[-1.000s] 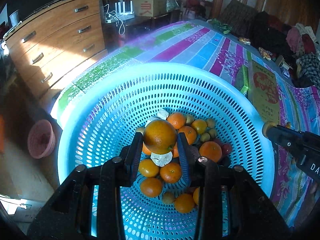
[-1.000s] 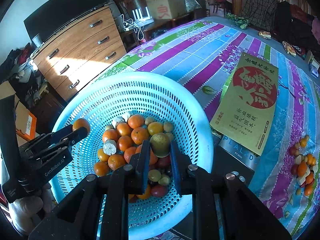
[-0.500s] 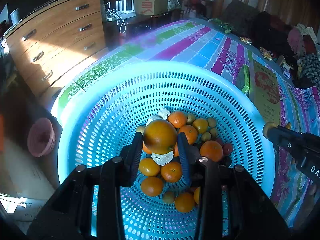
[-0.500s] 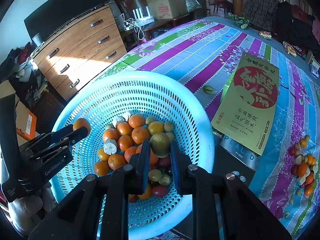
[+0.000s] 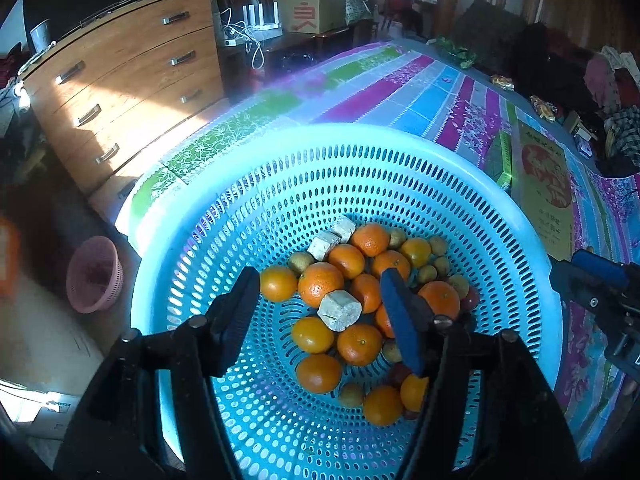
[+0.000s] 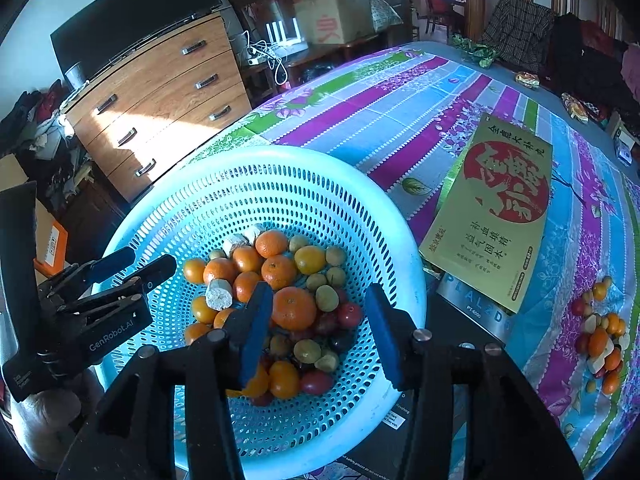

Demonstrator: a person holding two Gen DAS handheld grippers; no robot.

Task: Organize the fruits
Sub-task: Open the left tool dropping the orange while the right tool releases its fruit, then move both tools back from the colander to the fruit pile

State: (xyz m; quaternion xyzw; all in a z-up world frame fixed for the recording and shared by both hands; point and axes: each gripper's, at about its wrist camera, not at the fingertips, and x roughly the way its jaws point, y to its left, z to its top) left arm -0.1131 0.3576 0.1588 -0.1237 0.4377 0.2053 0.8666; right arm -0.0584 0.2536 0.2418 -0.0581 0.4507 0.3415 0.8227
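Both grippers hang over the pale blue basket (image 6: 400, 248) with their fingers spread apart and nothing between them. The left gripper (image 5: 320, 280) sits above the near-left part of the fruit heap (image 5: 360, 300), and the right gripper (image 6: 316, 300) above its right part, so the fruit already sorted lies directly below the open fingers of both. A second, smaller cluster of fruit (image 6: 600, 336) lies on the striped tablecloth (image 6: 400, 112) far to the right, well apart from the basket and beyond the yellow box (image 6: 496, 224). That loose cluster is what remains to be gathered, as I judge it, and it lies to the right of both tools. The right gripper is plainly the nearer one, with the left separated from it by the whole basket. The pieces are small and roundish with no real long axis, so the approach angle matters little; the reach to the right is what counts.
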